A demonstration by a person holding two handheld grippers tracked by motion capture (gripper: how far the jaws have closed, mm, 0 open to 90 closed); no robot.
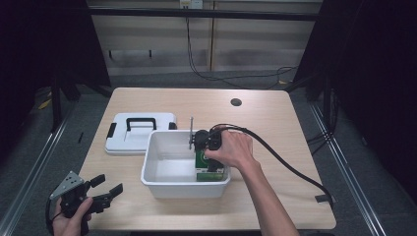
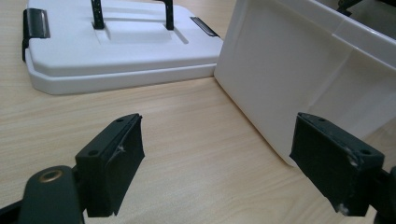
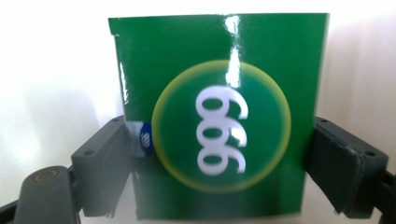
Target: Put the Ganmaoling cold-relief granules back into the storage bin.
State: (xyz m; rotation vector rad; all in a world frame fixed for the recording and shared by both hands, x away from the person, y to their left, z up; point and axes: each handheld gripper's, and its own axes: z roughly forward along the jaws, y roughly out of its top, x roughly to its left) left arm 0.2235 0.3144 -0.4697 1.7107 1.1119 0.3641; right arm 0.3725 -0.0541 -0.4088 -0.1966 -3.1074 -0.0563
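right gripper view showed a glossy green box (image 3: 219, 116) held between the two black jaws of the right claw (image 3: 219, 172), which was clenched on its sides. the box face carried a yellow-rimmed green circle with three white numerals reading "999", turned on their side in this view, and a small blue and white label sat at the edge by one jaw; its print was too small to read. white plastic lay behind the box.

high view placed that green box (image 1: 209, 164) inside one white open bin (image 1: 184, 184) on the wooden table (image 1: 275, 123), against the bin's right wall, with the person's right hand (image 1: 233, 147) over it, wrapped around the right claw (image 1: 202, 141), its black cable trailing off to the right. one white lid (image 1: 140, 132) with a black handle and black side clips lay flat on the table just left of and behind the bin. the left claw (image 1: 110, 190) hovered at the table's near left corner in the left hand (image 1: 71, 219), a grey three-cornered plate on top.

left gripper view showed the left claw (image 2: 219, 163) released, jaws wide apart with bare table between them, the lid (image 2: 121, 56) ahead and the bin's outer wall (image 2: 289, 79) to the right.
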